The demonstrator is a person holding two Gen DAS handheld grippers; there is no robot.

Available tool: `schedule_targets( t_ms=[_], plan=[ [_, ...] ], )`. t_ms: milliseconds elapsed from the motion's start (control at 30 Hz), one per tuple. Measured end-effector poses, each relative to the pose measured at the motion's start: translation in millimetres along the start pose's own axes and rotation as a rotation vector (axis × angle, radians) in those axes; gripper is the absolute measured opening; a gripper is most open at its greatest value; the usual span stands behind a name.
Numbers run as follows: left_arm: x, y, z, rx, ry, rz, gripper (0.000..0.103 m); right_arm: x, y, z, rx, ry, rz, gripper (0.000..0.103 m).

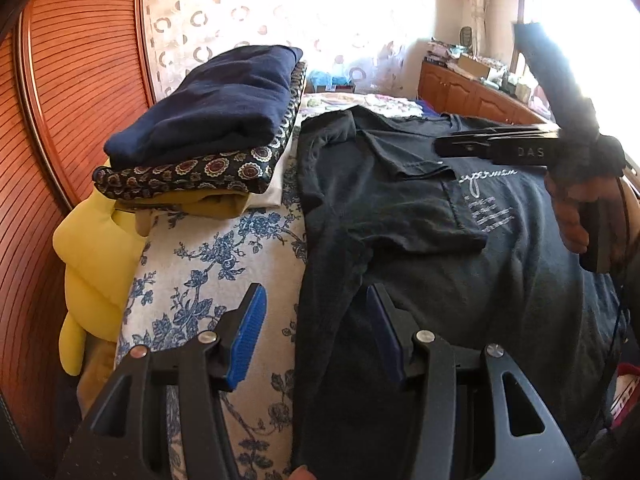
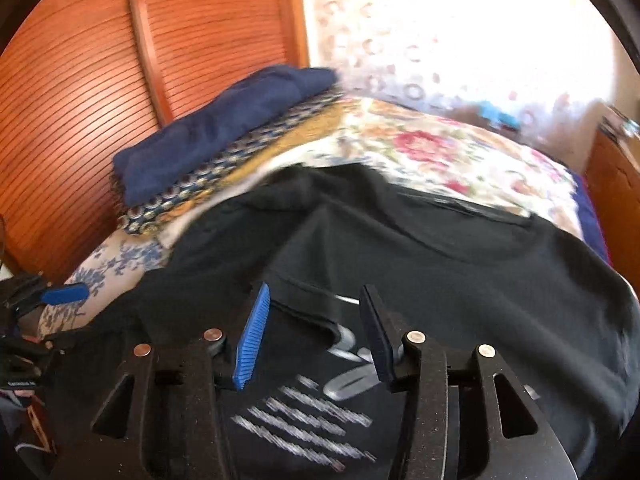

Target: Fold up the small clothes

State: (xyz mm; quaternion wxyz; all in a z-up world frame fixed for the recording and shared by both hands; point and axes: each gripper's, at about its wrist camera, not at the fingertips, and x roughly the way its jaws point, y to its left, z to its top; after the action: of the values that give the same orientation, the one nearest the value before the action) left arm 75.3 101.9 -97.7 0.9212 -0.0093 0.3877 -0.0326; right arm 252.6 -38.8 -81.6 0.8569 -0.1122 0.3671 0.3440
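**Both grippers open over the dark T-shirt on the bed**

Nearest to us in the left wrist view, the left gripper hangs with its blue pads apart and nothing between them; one pad sits over the blue-flowered bedspread, the other over the left edge of the dark T-shirt. We cannot tell whether that pad brushes the cloth.

Going left to right in this view: a yellow cushion against the wooden slatted headboard, then a stack of folded clothes with a navy piece on top, then the T-shirt spread flat, one sleeve folded in over the chest beside the white print. At far right a hand carries the right gripper seen from the side, above the shirt.

The right wrist view, blurred, shows what the left one does not: the right gripper has its jaws parted and empty just above the printed chest. It also shows a red-flowered cover beyond the shirt, and the left gripper's blue pad at the far left edge.
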Motion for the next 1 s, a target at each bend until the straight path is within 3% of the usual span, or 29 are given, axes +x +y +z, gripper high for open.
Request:
schedule_targets(
  t_ms=[100, 233, 333, 367, 467, 733, 800, 867, 933, 1000],
  plan=[
    [6, 3, 3, 0.0, 0.015, 0.01, 0.051, 20, 14, 8, -0.053, 0.029, 0.051, 0.047],
    [14, 6, 4, -0.002, 0.031, 0.017, 0.051, 48, 22, 13, -0.113, 0.087, 0.017, 0.044],
    [21, 7, 2, -0.002, 0.05, 0.023, 0.051, 56, 15, 12, -0.13, 0.104, 0.015, 0.026],
    [23, 7, 2, -0.005, 0.051, 0.02, 0.051, 55, 13, 12, -0.134, 0.107, 0.025, 0.008],
    [25, 9, 4, -0.014, 0.049, 0.012, 0.052, 48, -2, 12, -0.106, 0.104, 0.039, 0.004],
    [24, 10, 1, -0.02, 0.039, 0.003, 0.053, 16, -77, 0, 0.093, 0.065, -0.132, 0.004],
    [24, 9, 1, -0.018, 0.038, 0.006, 0.053, 8, -87, -3, 0.112, 0.056, -0.168, 0.013],
    [24, 9, 0, -0.019, 0.038, 0.006, 0.053, -2, -94, -5, 0.124, 0.038, -0.172, 0.038],
    [24, 8, 0, -0.018, 0.037, 0.009, 0.053, -14, -91, -8, 0.126, 0.014, -0.168, 0.049],
    [23, 8, 0, -0.017, 0.036, 0.01, 0.053, -23, -92, -12, 0.119, 0.005, -0.173, 0.052]
  ],
)
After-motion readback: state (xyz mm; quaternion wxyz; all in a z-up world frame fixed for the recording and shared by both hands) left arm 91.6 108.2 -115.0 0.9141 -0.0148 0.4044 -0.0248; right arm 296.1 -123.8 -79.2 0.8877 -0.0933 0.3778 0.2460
